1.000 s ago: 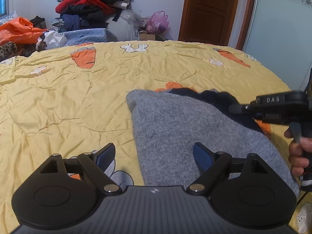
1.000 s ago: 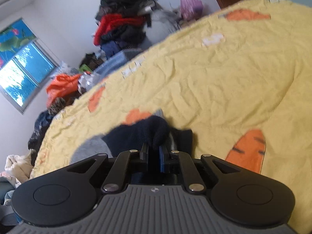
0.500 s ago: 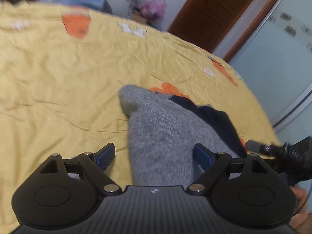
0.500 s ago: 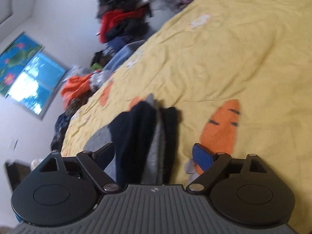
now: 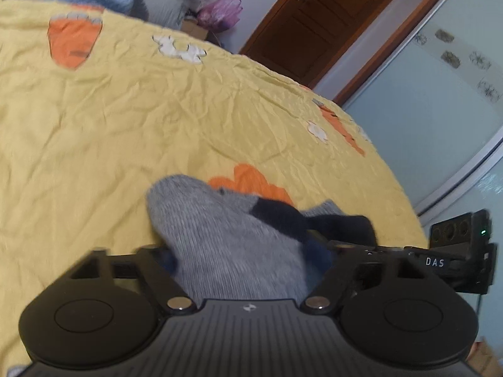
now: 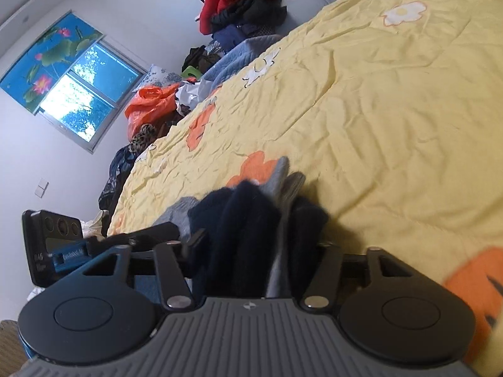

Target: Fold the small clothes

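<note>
A grey sock [image 5: 220,235] with a navy cuff [image 5: 314,223] lies folded on the yellow carrot-print bedspread [image 5: 125,125]. My left gripper [image 5: 248,260] stands wide open with the grey part of the sock between its fingers. My right gripper [image 6: 257,245] is also wide open around the bunched navy cuff [image 6: 245,220], with a strip of grey [image 6: 279,176] showing. Whether the fingers touch the cloth cannot be told. Each gripper shows in the other's view, the right one [image 5: 440,260] at the right edge and the left one [image 6: 63,251] at the left.
A heap of clothes [image 6: 245,3] and an orange plastic bag [image 6: 151,100] sit beyond the bed's far side. A brown door [image 5: 314,22] and a pale glass wardrobe panel [image 5: 440,94] stand to the right. A window [image 6: 78,100] is on the left wall.
My right gripper has let go of the navy cuff and opened wide. Both grippers have moved down and closer, so the sock now sits between each pair of fingers.
</note>
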### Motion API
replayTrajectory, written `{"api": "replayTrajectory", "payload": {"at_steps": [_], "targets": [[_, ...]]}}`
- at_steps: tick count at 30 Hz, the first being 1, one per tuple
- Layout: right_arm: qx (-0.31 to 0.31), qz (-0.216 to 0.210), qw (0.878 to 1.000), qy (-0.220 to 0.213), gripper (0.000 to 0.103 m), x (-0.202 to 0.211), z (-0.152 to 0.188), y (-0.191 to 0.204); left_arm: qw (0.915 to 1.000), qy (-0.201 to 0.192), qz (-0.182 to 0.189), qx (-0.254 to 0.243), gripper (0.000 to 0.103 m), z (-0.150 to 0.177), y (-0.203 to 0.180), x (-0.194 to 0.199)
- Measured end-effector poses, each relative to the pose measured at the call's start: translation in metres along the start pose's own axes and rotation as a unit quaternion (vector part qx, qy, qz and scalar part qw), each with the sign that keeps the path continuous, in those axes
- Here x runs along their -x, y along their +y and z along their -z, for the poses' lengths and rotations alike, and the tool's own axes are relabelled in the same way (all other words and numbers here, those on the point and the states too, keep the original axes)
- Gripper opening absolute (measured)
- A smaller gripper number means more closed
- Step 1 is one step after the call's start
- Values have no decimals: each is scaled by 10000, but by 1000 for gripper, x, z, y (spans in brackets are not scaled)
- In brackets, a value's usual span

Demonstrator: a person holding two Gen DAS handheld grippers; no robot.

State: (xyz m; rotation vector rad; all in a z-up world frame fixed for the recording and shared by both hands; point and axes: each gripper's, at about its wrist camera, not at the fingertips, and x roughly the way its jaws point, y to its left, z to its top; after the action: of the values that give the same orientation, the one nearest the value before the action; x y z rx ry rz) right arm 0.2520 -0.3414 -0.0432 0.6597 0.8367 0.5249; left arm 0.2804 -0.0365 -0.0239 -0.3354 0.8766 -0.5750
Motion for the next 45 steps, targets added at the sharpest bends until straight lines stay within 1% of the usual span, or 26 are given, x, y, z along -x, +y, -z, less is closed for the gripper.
{"api": "replayTrajectory", "payload": {"at_steps": [1, 2, 3, 5, 9, 11, 12, 14, 16, 17, 18, 19, 20, 21, 22, 24, 25, 27, 28, 30, 34, 37, 39, 42, 44, 45], "targets": [[56, 82, 10000, 12, 33, -2, 0, 1, 9999, 4, -107, -64, 43, -1, -2, -2], [155, 169, 9997, 18, 32, -2, 2, 2, 9997, 6, -173, -149, 35, -1, -5, -3], [287, 203, 9994, -24, 30, -1, 4, 6, 9994, -2, -218, -260, 23, 0, -8, -4], [503, 267, 9982, -205, 29, 7, 9, 14, 9981, -110, -283, -534, 19, 1, -15, -1], [863, 97, 9943, -610, 28, 31, 12, 27, 9935, -392, -248, -1039, 17, 1, -35, 9], [902, 89, 9932, -733, 28, 38, 9, 28, 9908, -502, -272, -1228, 17, -2, -44, 8], [865, 166, 9933, -754, 28, 39, 7, 26, 9889, -516, -343, -1348, 17, -4, -48, 5], [800, 451, 9928, -768, 28, 36, 5, 20, 9845, -437, -601, -1589, 17, -5, -55, -8], [609, 749, 9931, -671, 31, 26, 5, 12, 9811, -306, -868, -1703, 23, -4, -58, -18], [517, 803, 9936, -610, 34, 24, 6, 9, 9793, -307, -1018, -1720, 25, -2, -60, -18], [458, 875, 9933, -604, 43, 23, 9, 8, 9780, -305, -1141, -1720, 30, -1, -60, -17], [480, 901, 9929, -611, 49, 26, 11, 9, 9768, -318, -1272, -1696, 37, 0, -61, -14], [545, 893, 9925, -625, 51, 30, 14, 12, 9756, -332, -1363, -1686, 42, 0, -61, -11], [611, 931, 9916, -660, 55, 35, 16, 16, 9747, -345, -1429, -1683, 52, 1, -62, -7], [677, 1024, 9900, -702, 59, 40, 19, 21, 9738, -363, -1503, -1666, 58, 2, -62, -3], [787, 1202, 9867, -757, 61, 53, 25, 28, 9725, -403, -1635, -1607, 61, 4, -62, 6], [777, 1227, 9865, -757, 64, 60, 29, 30, 9728, -398, -1653, -1572, 61, 6, -62, 11], [604, 1148, 9888, -736, 68, 75, 39, 27, 9754, -400, -1625, -1438, 62, 11, -62, 24], [508, 1076, 9904, -698, 68, 82, 45, 26, 9779, -391, -1538, -1359, 67, 16, -61, 32], [317, 893, 9936, -615, 68, 96, 61, 22, 9847, -344, -1269, -1147, 72, 28, -57, 49], [27, 529, 9980, -336, 68, 117, 98, 16, 9939, -9, -757, -806, 72, 66, -43, 78], [-71, 335, 9993, -138, 68, 128, 126, 17, 9970, 211, -549, -509, 72, 96, -32, 97], [-81, 72, 9999, -35, 68, 131, 143, 20, 9982, 319, -338, -369, 72, 114, -26, 108], [23, -66, 10000, -40, 67, 131, 159, 26, 9987, 425, -90, -261, 71, 136, -22, 113], [-82, 25, 10000, -24, 50, 127, 161, 28, 9986, 335, -91, -388, 57, 143, -28, 113], [-123, 137, 9998, 19, 31, 122, 161, 29, 9985, 380, -86, -386, 39, 144, -31, 111]]}}
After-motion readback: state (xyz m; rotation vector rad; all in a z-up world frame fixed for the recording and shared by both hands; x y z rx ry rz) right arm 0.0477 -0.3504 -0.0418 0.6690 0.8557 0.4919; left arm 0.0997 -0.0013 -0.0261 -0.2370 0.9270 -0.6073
